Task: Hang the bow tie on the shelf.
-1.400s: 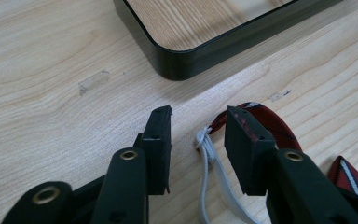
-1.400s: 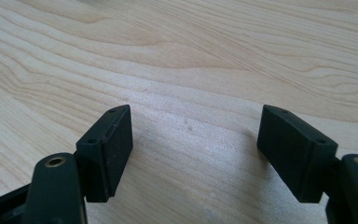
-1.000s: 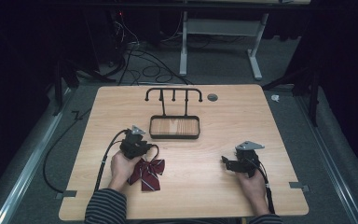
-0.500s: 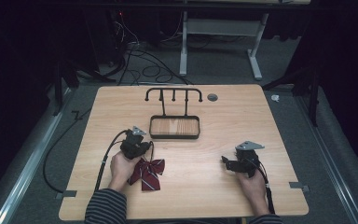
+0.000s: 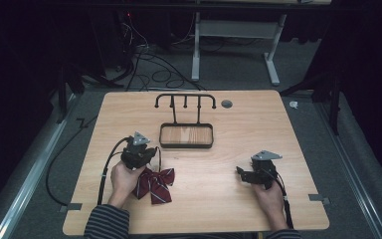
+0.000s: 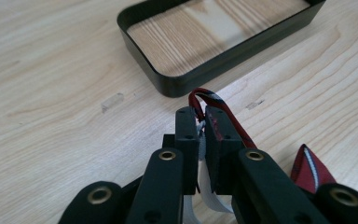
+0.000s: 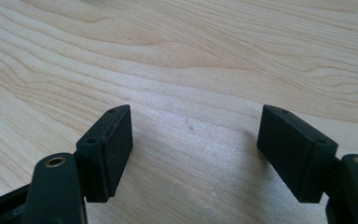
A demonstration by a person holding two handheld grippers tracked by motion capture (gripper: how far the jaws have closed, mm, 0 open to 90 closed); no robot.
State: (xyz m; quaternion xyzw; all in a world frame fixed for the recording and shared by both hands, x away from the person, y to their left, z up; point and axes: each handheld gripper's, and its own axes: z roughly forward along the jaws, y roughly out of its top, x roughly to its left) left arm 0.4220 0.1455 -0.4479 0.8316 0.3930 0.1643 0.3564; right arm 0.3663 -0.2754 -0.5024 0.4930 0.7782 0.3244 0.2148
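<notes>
Left gripper [image 6: 201,122] — jaws clenched on the strap of a dark red bow tie [image 5: 153,182]. In the left gripper view a red loop of the strap [image 6: 207,97] arches out just past the jaw tips, with a white band running down between the pads; a red fold with a white stripe pokes up at the lower right. From the high view the left gripper [image 5: 140,154] sits low over the table [image 5: 248,124], near its front left, and the bow tie lies on the wood just beside and in front of it, partly under the left hand [image 5: 124,176].

Right gripper [image 7: 196,133] — jaws spread wide, nothing between them, bare wood grain beneath. High view puts the right gripper [image 5: 242,173] at the front right of the table, held by the right hand [image 5: 270,195], jaws pointing toward the left one, well apart from it.

Beyond the left jaws: a shallow black tray [image 6: 223,58], wood showing through its bottom, close ahead of the strap loop but not touching. In the high view the tray [image 5: 186,145] sits at table centre, with a black rack of hooks [image 5: 185,98] rising behind it. A small grey disc [image 5: 226,104] is set in the tabletop near the rack's right end. Striped sleeves at the bottom edge.
</notes>
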